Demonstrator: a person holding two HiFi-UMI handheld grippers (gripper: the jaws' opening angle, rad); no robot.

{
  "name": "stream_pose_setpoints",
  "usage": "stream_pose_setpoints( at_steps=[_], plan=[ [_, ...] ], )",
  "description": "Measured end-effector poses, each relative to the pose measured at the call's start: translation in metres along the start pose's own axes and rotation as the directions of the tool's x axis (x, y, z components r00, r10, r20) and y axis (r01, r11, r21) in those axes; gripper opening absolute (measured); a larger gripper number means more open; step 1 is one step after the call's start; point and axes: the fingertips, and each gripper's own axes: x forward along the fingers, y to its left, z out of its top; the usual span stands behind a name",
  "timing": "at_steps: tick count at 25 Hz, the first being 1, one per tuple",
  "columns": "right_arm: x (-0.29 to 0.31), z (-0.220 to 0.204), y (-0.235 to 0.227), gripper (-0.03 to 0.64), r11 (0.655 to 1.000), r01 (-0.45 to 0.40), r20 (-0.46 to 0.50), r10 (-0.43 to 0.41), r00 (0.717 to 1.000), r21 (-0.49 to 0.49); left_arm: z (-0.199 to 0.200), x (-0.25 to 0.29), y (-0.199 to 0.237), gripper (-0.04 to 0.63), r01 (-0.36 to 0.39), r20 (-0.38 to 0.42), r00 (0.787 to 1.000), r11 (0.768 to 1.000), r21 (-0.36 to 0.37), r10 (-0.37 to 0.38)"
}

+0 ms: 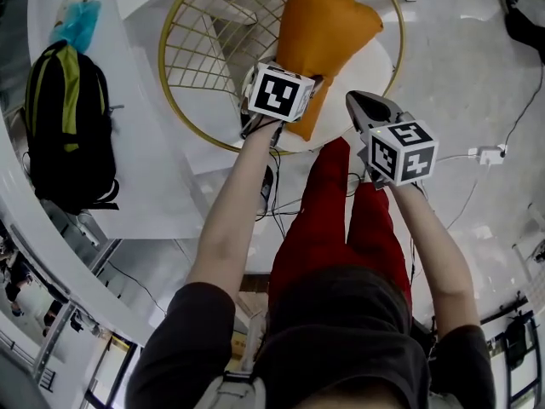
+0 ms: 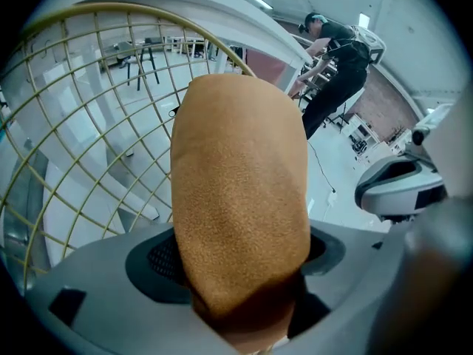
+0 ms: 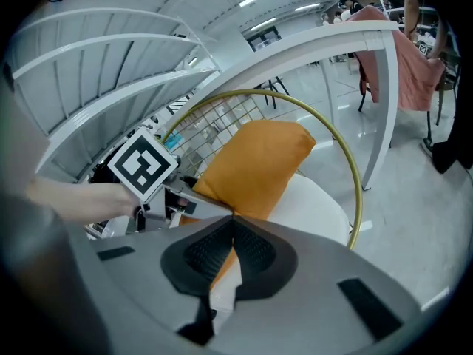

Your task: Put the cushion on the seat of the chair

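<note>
The left gripper (image 2: 244, 302) pinches the low end of the orange cushion (image 1: 324, 32); the cushion stands up over the white seat (image 3: 318, 205) of the chair (image 1: 183, 24), by its gold wire back (image 2: 89, 124); the right gripper (image 3: 233, 219) has its jaws pressed together on nothing, near the cushion.

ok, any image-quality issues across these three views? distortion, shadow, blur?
Head view: sharp, evenly lit, pale floor near washed out. Left gripper view: strong fisheye, black corners, cushion fills the middle, its lower end in shadow. Right gripper view: fisheye bends the white beams; forearm at left edge is soft.
</note>
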Motion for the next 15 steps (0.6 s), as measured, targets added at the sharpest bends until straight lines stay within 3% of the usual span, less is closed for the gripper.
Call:
stream_pose_setpoints(
  at_steps=[6, 15],
  plan=[
    [0.015, -0.005, -0.004, 0.018, 1.000, 0.009, -0.048, -0.009, 0.999, -0.014, -0.002, 0.010, 0.009, 0.396, -0.024, -0.038, 0.999, 0.998, 0.050, 0.025],
    [0.028, -0.006, -0.007, 0.018, 1.000, 0.020, -0.068, -0.019, 0.997, 0.007, 0.000, 0.024, 0.009, 0.403, 0.016, -0.096, 0.995, 0.998, 0.066, -0.009]
  ],
)
